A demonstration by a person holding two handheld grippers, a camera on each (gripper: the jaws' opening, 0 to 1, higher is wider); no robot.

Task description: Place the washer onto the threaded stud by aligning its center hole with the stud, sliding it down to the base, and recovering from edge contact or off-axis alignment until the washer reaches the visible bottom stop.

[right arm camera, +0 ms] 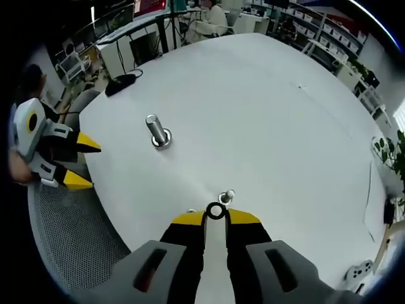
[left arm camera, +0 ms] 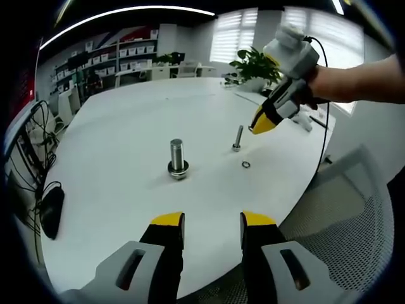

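A thin threaded stud (left arm camera: 237, 138) (right arm camera: 226, 195) stands upright on the white table (left arm camera: 126, 133) (right arm camera: 253, 101). My right gripper (right arm camera: 216, 218) is shut on a small dark washer (right arm camera: 216, 211), pinched at its yellow tips, just short of the stud's top. In the left gripper view, a hand holds the right gripper (left arm camera: 255, 128) in the air, up and right of the stud. Another small washer (left arm camera: 245, 164) lies flat on the table near the stud. My left gripper (left arm camera: 212, 223) is open at the near edge, with nothing between its jaws.
A thick bolt (left arm camera: 177, 157) (right arm camera: 157, 132) stands upright left of the stud with a ring at its base. The left gripper (right arm camera: 79, 163) hovers over a mesh chair (right arm camera: 76, 234). A black mouse (left arm camera: 50, 209) lies at the table's left edge, and a potted plant (left arm camera: 256, 63) stands behind.
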